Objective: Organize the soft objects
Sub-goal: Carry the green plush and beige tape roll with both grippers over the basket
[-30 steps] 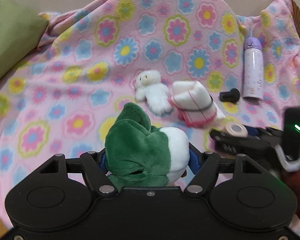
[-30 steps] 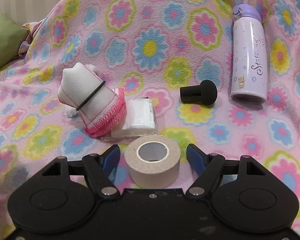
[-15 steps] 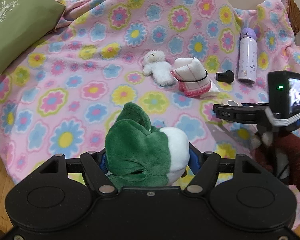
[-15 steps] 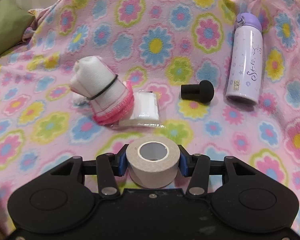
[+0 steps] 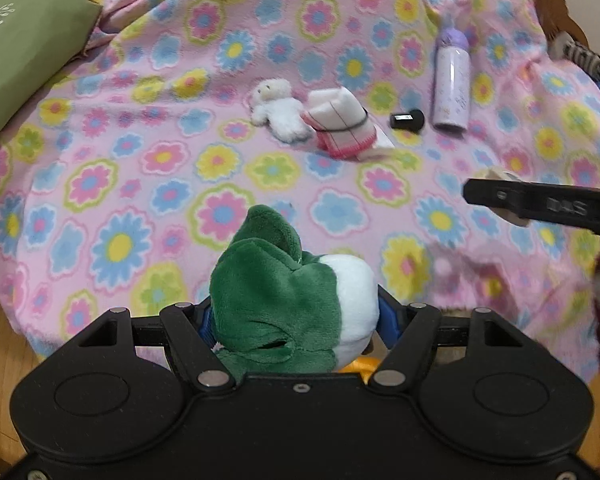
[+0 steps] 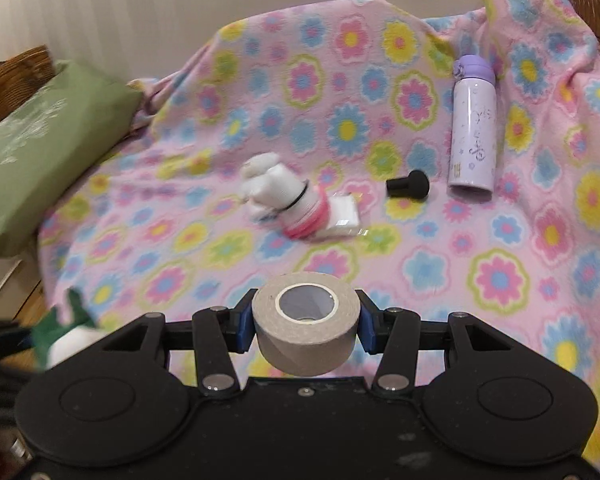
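Nothing reads cleanly from here. The lilac bottle (image 6: pixel 473 132), far right on the blanket, carries purple cursive I cannot make out. The green cushion (image 6: pixel 40 152), at the left, bears pale ornamental script, perhaps lettering, too blurred to read.

light: soft, even indoor | shadows: faint | blur: motion smear (strongest at right edges) | edges: fisheye-curved

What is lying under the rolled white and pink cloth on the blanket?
A flat white packet in clear wrapping sticks out from under the rolled cloth on its right side. The part of the packet beneath the cloth is covered, so anything else there cannot be seen.
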Demonstrator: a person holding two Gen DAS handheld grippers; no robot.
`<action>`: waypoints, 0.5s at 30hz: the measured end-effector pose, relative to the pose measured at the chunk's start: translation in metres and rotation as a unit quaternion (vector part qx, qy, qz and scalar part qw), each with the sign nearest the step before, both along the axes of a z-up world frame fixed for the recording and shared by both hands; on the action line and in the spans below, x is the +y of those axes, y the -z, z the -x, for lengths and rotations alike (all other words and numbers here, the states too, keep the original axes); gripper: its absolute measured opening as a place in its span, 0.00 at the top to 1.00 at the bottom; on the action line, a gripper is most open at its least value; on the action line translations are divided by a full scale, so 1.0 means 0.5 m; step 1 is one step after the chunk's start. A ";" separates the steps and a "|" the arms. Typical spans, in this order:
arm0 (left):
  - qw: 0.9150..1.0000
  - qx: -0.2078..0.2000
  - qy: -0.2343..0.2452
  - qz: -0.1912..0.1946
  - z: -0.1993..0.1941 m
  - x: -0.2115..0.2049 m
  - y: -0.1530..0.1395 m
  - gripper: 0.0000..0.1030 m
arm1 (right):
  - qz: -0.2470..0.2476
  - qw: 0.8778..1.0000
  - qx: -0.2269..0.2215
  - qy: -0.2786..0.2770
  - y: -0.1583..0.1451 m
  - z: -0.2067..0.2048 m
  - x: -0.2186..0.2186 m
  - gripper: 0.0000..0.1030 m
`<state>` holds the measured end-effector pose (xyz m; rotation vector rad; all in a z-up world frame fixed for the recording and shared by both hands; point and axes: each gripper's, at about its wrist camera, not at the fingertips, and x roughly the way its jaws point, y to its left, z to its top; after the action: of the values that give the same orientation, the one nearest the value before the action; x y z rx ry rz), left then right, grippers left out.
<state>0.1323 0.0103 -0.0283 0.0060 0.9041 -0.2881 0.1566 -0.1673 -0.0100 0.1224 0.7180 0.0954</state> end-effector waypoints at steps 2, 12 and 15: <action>1.000 0.010 0.008 -0.005 0.010 -0.002 0.000 0.35 | -0.002 1.000 0.012 -0.004 -0.006 0.034 0.005 0.53; 0.996 0.077 0.047 -0.010 0.047 -0.013 0.008 0.35 | -0.027 0.994 0.103 0.007 0.003 0.166 0.019 0.53; 0.993 0.099 0.062 -0.012 0.055 -0.020 0.012 0.35 | -0.024 0.991 0.135 0.005 0.013 0.184 0.031 0.53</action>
<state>0.1049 0.0001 -0.0344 0.0568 1.1071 -0.3988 0.0647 -0.1517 -0.0164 0.1873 0.9849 0.0876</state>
